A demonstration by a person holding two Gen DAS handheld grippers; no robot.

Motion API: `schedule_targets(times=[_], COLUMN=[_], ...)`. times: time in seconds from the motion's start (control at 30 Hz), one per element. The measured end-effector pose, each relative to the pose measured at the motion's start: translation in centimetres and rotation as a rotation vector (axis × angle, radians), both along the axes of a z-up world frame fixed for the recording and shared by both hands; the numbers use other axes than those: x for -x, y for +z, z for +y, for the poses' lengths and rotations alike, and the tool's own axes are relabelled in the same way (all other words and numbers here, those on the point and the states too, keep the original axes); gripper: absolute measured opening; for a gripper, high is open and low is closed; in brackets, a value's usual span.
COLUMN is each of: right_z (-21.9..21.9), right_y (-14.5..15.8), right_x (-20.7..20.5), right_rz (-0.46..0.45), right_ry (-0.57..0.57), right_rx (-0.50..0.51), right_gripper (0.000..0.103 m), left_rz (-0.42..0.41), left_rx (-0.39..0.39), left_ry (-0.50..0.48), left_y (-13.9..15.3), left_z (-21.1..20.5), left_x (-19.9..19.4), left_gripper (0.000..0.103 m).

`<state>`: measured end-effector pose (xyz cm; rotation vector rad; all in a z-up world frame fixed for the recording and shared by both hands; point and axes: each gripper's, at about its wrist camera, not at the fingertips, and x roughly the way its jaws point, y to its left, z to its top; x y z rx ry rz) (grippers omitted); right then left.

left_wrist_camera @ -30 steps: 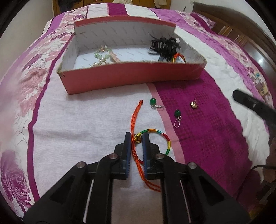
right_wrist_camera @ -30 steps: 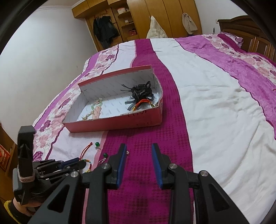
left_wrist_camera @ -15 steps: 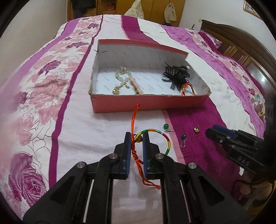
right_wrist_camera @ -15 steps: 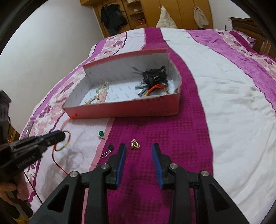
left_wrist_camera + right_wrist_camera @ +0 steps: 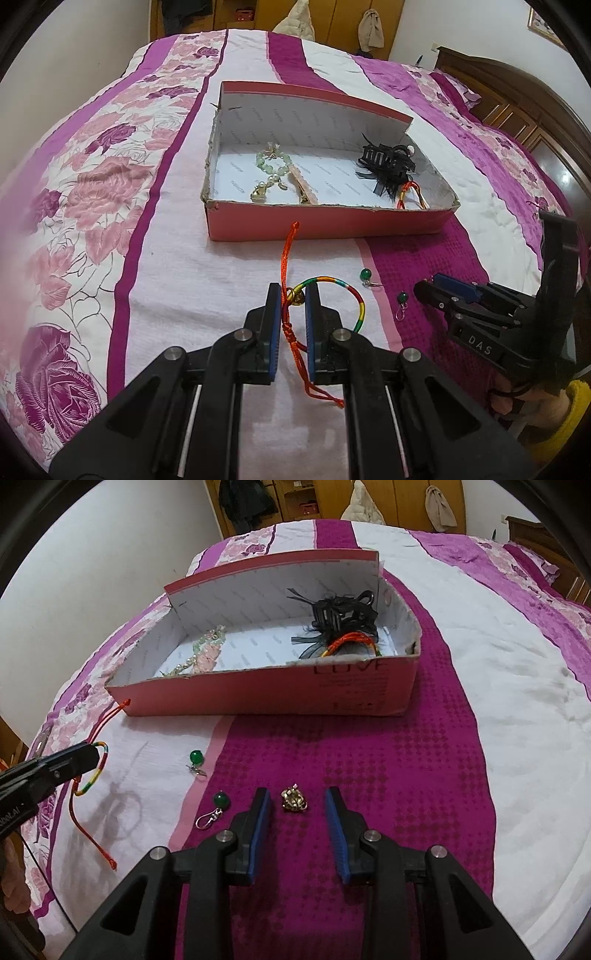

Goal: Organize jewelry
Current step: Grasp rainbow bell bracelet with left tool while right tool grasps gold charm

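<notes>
My left gripper is shut on a rainbow cord bracelet with red strings and a small gold bell, held above the bedspread; the bracelet also shows in the right wrist view. My right gripper is open, its fingers on either side of a small gold charm lying on the magenta stripe. Two green bead earrings lie to its left. The pink box holds a green bead bracelet, a black hair claw and another cord bracelet.
The box sits on a pink, white and magenta floral bedspread. A wooden headboard is at the right and wardrobes stand beyond the bed. The right gripper also shows in the left wrist view.
My left gripper has lifted the rainbow bracelet off the bed. My right gripper has moved forward and down until the gold charm lies between its open fingers.
</notes>
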<state>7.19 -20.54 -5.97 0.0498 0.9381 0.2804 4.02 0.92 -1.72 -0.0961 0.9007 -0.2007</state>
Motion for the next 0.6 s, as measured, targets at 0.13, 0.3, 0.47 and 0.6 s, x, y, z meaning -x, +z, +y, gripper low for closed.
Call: schedule_targets(times=[0.13,0.3,0.47,0.6], right_z=[0.1,-0.1,-0.3,-0.4], right_y=[-0.2,0.3,1.6,3.0], right_x=[-0.1,0.2,1.2,1.9], right_rz=[-0.009,-0.019,-0.051,-0.086], right_ry=[0.008,0.013,0.020,0.024], right_rx=[0.001,-0.009,-0.026,-0.039], right_gripper=[0.017,0.015,0.015,0.015], left_rz=[-0.001,-0.012,-0.043,-0.075], left_rx=[0.007,0.015,0.026,0.034], left_ry=[0.005,0.006,0.010,0.012], left_y=[0.2,0.8,1.9,2.9], left_z=[0.1,0.1,0.1,0.0], left_x=[0.0,0.3,0.6,0.9], left_gripper=[0.004,0.004,0.004,0.004])
